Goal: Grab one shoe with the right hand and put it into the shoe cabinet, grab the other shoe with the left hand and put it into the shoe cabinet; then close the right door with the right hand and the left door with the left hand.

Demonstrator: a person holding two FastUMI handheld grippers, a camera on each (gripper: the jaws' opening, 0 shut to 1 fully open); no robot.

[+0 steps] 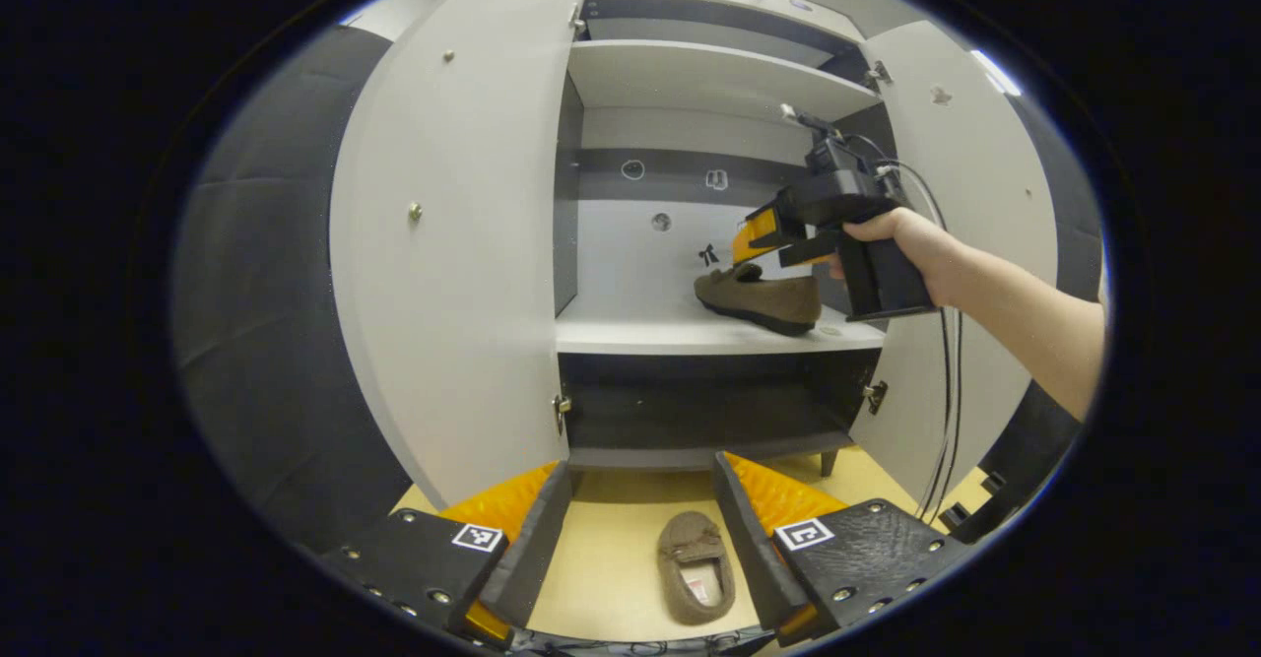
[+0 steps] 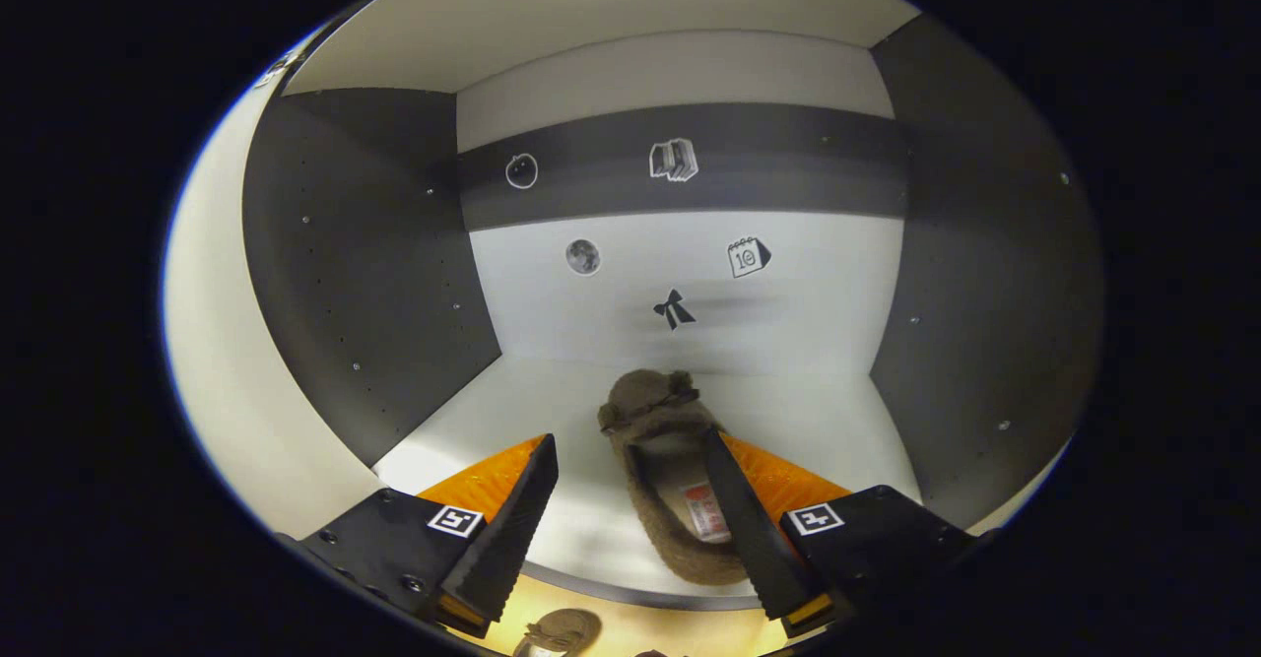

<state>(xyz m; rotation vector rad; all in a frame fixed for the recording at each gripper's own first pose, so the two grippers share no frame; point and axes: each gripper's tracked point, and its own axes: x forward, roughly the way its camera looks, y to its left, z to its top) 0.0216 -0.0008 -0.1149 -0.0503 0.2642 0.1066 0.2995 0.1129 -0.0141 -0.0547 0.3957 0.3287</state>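
Right gripper view has our right claw (image 2: 630,514) spread wide, one shoe (image 2: 662,480) resting on the cabinet shelf (image 2: 837,430). Left claw (image 1: 640,539) hangs wide above the other shoe (image 1: 696,566) on the floor (image 1: 611,558); we should straddle its sides before closing.

The brown suede loafer on the white cabinet shelf (image 2: 660,460) has a matching brown bow. The second brown suede loafer on the pale yellow floor (image 1: 696,566), at 6 o'clock in the left gripper view, shows a white-and-red insole label. The white-and-dark-grey shoe cabinet (image 1: 709,76) carries small black-and-white stickers.
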